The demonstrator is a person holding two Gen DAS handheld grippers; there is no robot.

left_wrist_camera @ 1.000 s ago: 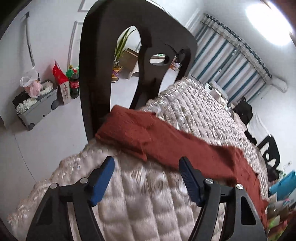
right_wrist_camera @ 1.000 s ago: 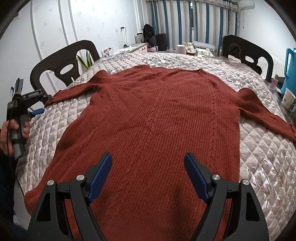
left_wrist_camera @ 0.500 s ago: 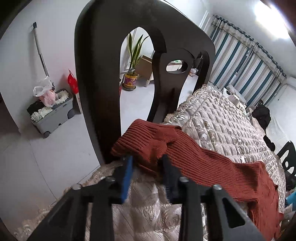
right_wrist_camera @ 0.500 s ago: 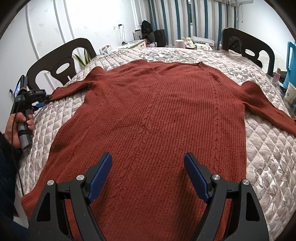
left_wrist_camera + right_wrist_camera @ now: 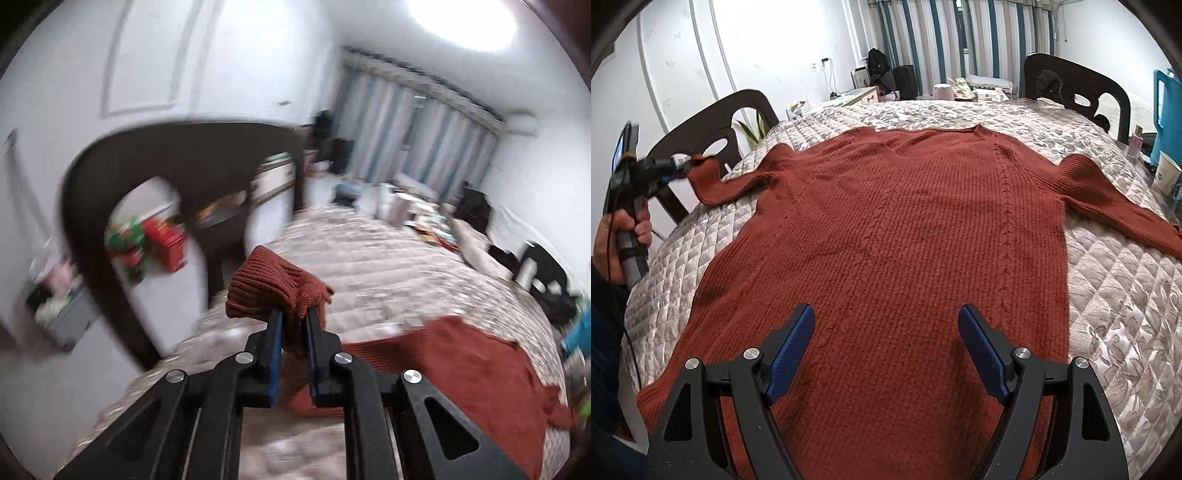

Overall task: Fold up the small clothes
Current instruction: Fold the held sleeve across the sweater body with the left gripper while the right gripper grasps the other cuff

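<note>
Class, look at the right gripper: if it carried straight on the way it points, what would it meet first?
Most likely the sweater. The open right gripper points down at its lower front, with nothing between its fingers and the knit, though how far off it hangs is unclear.

My left gripper [image 5: 293,321] pinches ribbed, matt rust knit, the sweater [image 5: 905,229]; under it a quilted tablecloth [image 5: 1115,280] with a soft satin sheen. Beside the sweater's sleeve, a glossy dark chair [image 5: 713,122]. My right gripper [image 5: 886,343]: matt black plastic, textured blue pads [image 5: 790,347].
</note>
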